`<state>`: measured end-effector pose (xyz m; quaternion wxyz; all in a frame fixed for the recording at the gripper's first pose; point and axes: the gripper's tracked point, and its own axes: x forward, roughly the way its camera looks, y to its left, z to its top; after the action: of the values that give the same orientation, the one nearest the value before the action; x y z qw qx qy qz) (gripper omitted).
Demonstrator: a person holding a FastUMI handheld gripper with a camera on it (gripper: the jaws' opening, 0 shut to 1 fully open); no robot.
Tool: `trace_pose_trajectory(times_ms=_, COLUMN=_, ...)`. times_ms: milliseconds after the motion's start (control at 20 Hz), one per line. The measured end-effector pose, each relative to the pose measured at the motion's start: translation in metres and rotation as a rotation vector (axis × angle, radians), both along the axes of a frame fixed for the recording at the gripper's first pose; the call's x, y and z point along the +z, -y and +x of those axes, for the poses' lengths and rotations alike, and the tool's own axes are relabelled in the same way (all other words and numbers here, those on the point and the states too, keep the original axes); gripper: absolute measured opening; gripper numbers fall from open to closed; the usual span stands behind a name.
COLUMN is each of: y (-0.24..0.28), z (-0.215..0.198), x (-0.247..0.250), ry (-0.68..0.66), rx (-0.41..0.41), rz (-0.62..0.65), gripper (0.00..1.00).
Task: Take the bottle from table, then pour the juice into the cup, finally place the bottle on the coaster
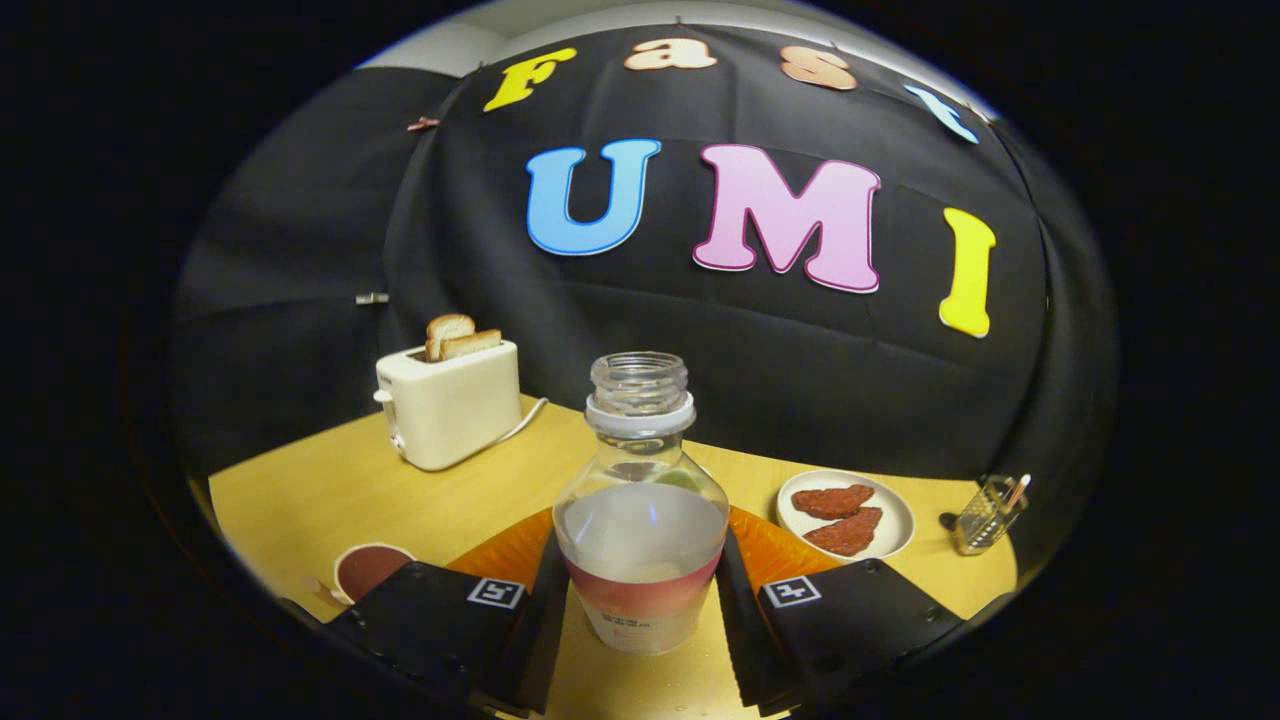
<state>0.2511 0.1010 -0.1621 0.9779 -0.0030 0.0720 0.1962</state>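
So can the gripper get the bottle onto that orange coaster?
Probably yes. The gripper has its fingers closed on the bottle, and the orange coaster lies right behind it on the table, with nothing between.

Single view, fisheye, mounted on the tool (640, 600). Looks forward along the two fingers (545, 610), which enter from below, one on each side of the bottle (640, 500). Camera sits low, just above the desk (330, 490), pitched roughly level toward the booth's black cloth wall. Bottle very near the lens; fingers against its sides. Toaster (450, 405) farther off to the left, plate (845, 515) to the right, both beyond the fingers. Strong barrel distortion; desk edge curves.
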Motion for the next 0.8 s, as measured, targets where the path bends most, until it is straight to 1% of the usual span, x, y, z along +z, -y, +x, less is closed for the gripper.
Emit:
trace_pose_trajectory(times_ms=100, y=0.0, z=0.007, x=-0.009, ry=0.02, rx=-0.004, rz=0.03, gripper=0.71)
trace_pose_trajectory(times_ms=200, y=0.004, z=0.012, x=-0.021, ry=0.022, rx=-0.017, rz=0.014, gripper=0.71)
trace_pose_trajectory(times_ms=500, y=0.002, z=0.027, x=-0.043, ry=0.001, rx=-0.022, rz=0.038, gripper=0.73)
trace_pose_trajectory(times_ms=600, y=0.003, z=0.031, x=-0.053, ry=-0.009, rx=-0.034, rz=0.023, gripper=0.74)
trace_pose_trajectory(times_ms=800, y=0.003, z=0.034, x=-0.055, ry=-0.001, rx=-0.05, rz=0.032, gripper=0.75)
